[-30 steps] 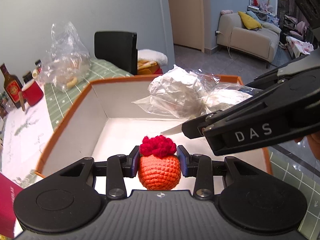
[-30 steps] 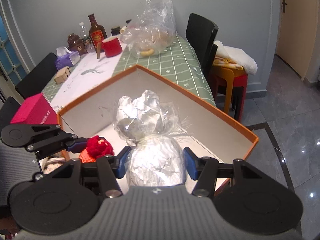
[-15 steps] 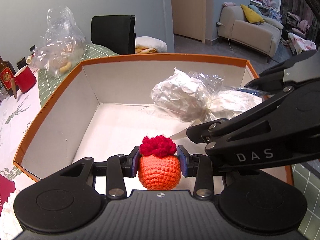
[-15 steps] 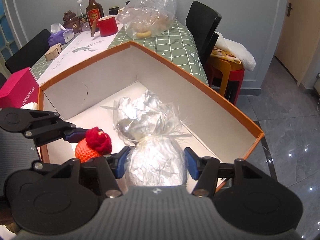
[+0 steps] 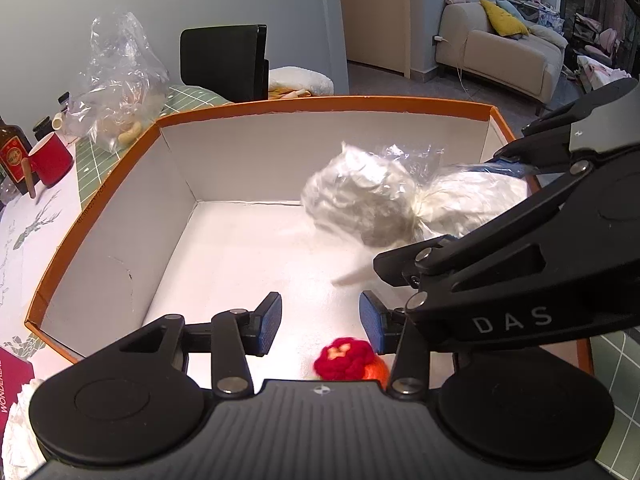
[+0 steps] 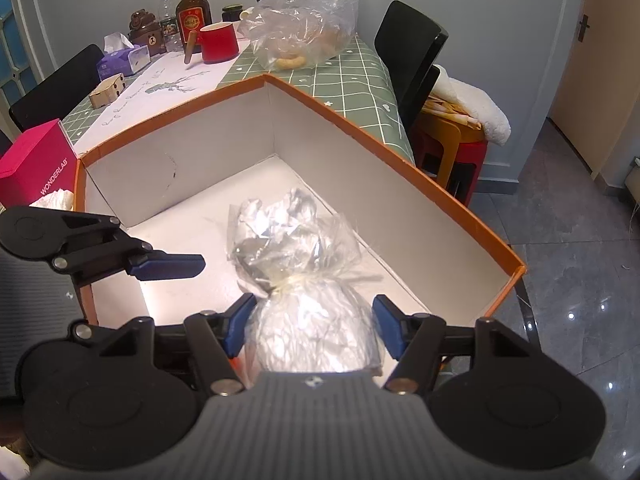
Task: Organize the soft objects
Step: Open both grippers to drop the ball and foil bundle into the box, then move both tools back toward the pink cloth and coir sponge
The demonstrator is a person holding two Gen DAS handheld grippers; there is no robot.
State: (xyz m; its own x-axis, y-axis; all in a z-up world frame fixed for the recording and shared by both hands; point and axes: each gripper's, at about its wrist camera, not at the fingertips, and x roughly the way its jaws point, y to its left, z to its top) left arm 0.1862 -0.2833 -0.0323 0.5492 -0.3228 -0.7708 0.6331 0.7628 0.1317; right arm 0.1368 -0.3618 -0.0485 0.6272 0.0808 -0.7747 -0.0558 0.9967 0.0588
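An orange-rimmed box (image 5: 320,102) (image 6: 360,128) with a white inside lies under both grippers. My left gripper (image 5: 319,322) is open and its jaws are still opening, with nothing between the blue pads. The orange crochet ball with a red top (image 5: 348,364) lies blurred on the box floor just below them. My right gripper (image 6: 313,326) has its jaws opening around a clear tied bag of white stuffing (image 6: 308,320) (image 5: 372,204). The pads stand just off the bag's sides. The left gripper's fingers (image 6: 168,266) reach in from the left in the right wrist view.
On the green checked tablecloth (image 6: 352,80) behind the box stand a crumpled clear plastic bag (image 6: 304,28), a red mug (image 6: 218,42), a bottle (image 6: 192,12) and a pink carton (image 6: 36,164). A black chair (image 6: 408,56) and a stool with a towel (image 6: 472,108) stand beyond the table's edge.
The left jaws have spread and the crochet ball has dropped out of them to the box floor. The right jaws have widened off the bag. Both grippers are lower inside the box.
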